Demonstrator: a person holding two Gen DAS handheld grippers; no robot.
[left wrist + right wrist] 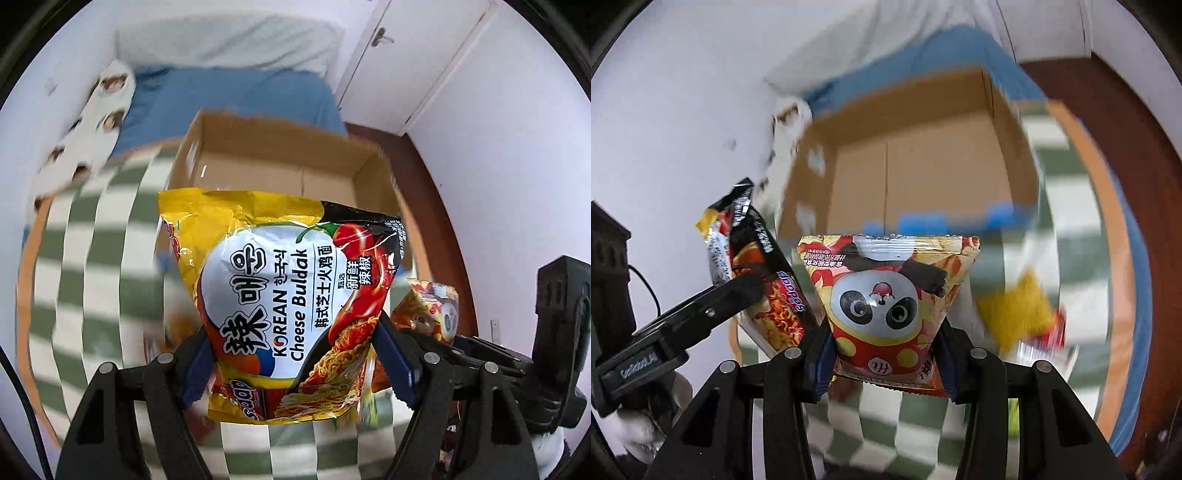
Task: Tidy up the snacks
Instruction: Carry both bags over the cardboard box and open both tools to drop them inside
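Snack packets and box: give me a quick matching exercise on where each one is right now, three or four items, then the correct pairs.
Things:
1. Cheese Buldak noodle packet
2. panda snack packet
3. cardboard box
4. loose yellow packet

States:
A. open-topped, nothing visible inside
B. clamped in the left gripper
C. lying blurred on the checked cloth
D. clamped in the right gripper

Pairs: 1-B, 2-D, 3-A, 4-C
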